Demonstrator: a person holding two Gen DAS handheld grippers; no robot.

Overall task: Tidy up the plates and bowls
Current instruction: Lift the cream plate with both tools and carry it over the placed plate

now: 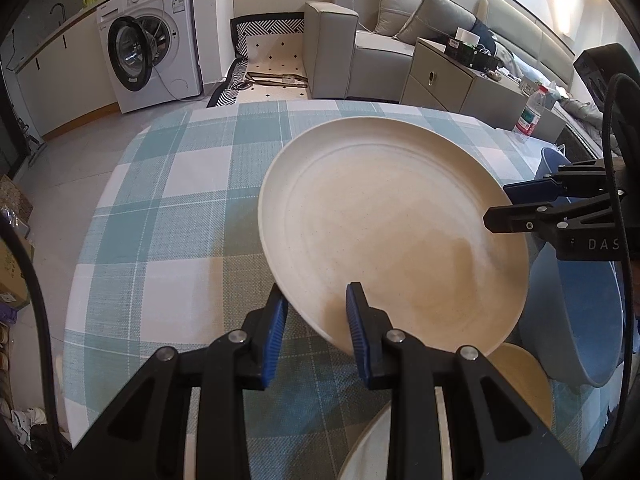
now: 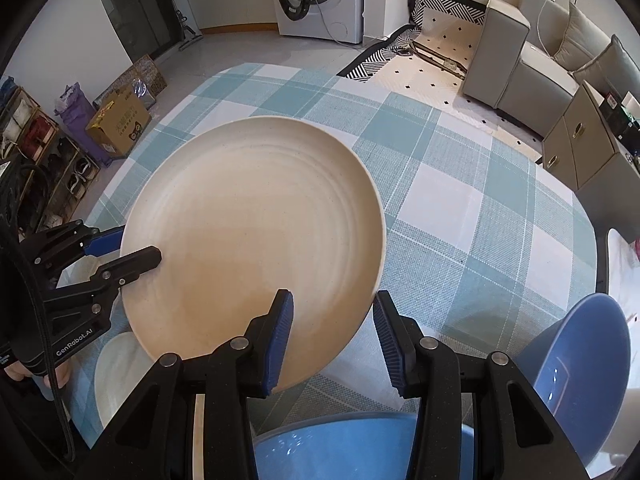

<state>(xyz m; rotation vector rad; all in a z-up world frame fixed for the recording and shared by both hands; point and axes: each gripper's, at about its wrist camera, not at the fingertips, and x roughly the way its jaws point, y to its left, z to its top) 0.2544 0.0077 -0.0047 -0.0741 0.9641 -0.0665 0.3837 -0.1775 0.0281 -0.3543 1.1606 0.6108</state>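
Cream plate [image 1: 384, 220], large and round, is held tilted above the checked tablecloth [image 1: 160, 200], which is teal and white. Left gripper [image 1: 316, 328] straddles the plate's near-left edge: one blue pad sits over the upper face, the other under the rim. A gap shows between the outer pad and the rim, so I cannot tell whether the fingers are clamped or only set around it. Right gripper [image 1: 500, 208] comes in from the right side of the left wrist view, one finger above the plate's face and one blue-padded finger below the rim — it looks closed on the plate edge.

Right wrist view: the same plate [image 2: 256, 232] fills the middle; right gripper [image 2: 332, 340] has its left pad over the plate's near edge, while the right pad stands clear of the rim with cloth [image 2: 460, 208] visible between. Grip state from this view is uncertain. Left gripper [image 2: 132, 252] is seen at the left, pinching the plate's rim top and bottom.

Other dishes: a blue bowl [image 2: 580, 368] at lower right, a second blue bowl [image 2: 332, 444] directly under the right gripper, a pale plate [image 2: 116, 364] on the cloth at lower left. Background — washing machine [image 1: 152, 56], grey sofa [image 1: 360, 40], a water bottle [image 1: 530, 114] at the table's far right edge.
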